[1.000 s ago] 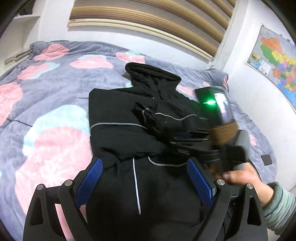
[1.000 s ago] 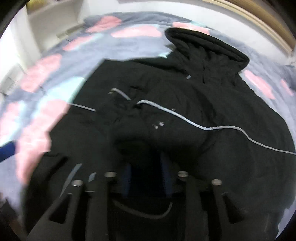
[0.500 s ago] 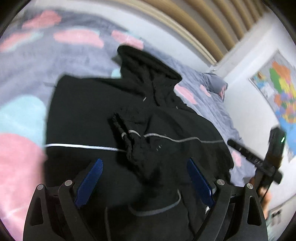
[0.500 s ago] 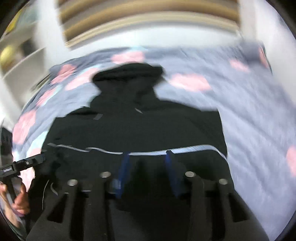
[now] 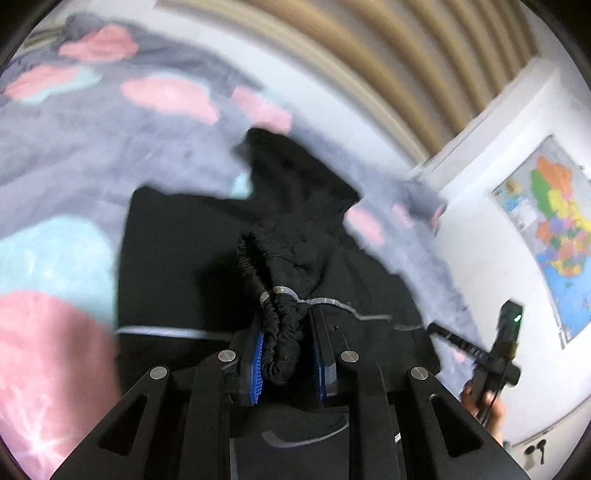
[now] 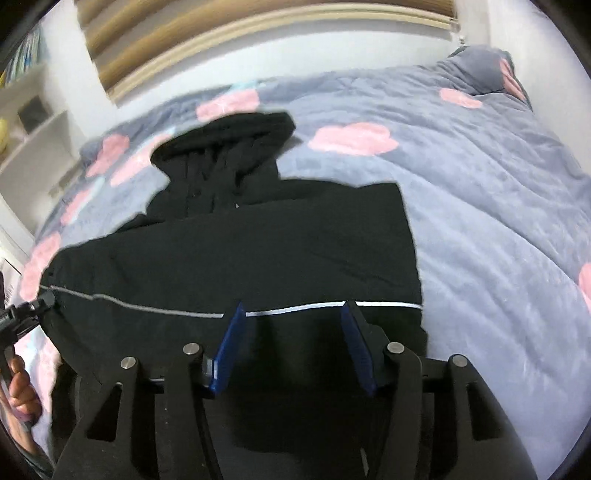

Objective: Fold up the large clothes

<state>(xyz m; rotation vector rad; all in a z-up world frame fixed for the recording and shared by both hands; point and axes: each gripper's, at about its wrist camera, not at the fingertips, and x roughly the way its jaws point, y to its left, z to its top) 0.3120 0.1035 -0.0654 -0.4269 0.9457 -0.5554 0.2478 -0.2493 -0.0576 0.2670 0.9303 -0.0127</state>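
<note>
A large black hooded jacket (image 6: 280, 254) with thin grey reflective piping lies spread on the bed, hood (image 6: 225, 144) toward the headboard. In the left wrist view my left gripper (image 5: 286, 354) is shut on the jacket's bunched elastic sleeve cuff (image 5: 275, 332), held over the jacket's body (image 5: 177, 258). In the right wrist view my right gripper (image 6: 293, 332) is open, its blue pads (image 6: 231, 339) spread over the jacket's lower part near the piping; nothing is between them. The right gripper also shows in the left wrist view (image 5: 491, 354) at the far right.
The bed has a grey quilt (image 6: 480, 206) with pink and blue patches. A slatted wooden headboard (image 6: 258, 26) runs along the wall. A coloured map (image 5: 554, 229) hangs on the right wall. White shelves (image 6: 33, 136) stand at the left.
My left gripper has closed on the sleeve cuff; it was open before. My right gripper has let go, swung away to the jacket's right side and opened wider.
</note>
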